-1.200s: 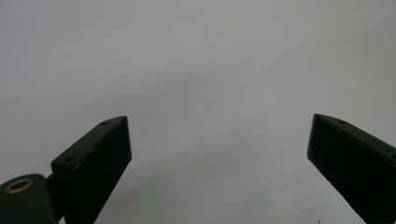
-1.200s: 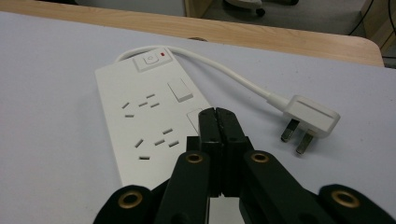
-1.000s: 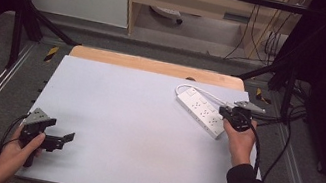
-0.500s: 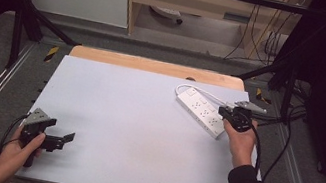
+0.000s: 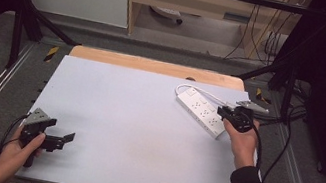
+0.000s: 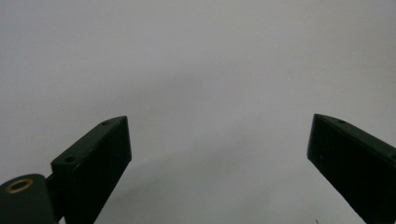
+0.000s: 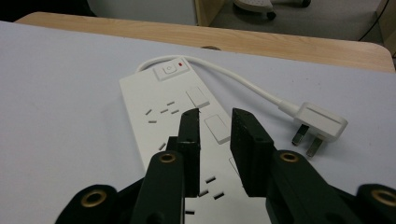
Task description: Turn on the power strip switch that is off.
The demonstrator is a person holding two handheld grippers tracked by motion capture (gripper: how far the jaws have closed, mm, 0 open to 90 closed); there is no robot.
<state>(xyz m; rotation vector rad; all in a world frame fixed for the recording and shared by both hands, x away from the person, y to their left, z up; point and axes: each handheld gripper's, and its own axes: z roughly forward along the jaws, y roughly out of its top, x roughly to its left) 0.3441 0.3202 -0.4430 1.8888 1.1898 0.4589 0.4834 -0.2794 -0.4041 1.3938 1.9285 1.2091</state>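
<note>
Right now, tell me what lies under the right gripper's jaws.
Under the right gripper lies the white power strip on the table; sockets and a switch show in the gap between the slightly parted jaws, nothing held. The strip's near end is covered by the gripper.

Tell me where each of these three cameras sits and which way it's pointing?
High view: above the table, looking forward and down; both forearms, left gripper, right gripper.
Left gripper view: on that gripper, facing bare tabletop; jaws wide apart.
Right gripper view: on that gripper, over the power strip; jaws just opening, nothing gripped.
High and right views share strip and plug.
</note>
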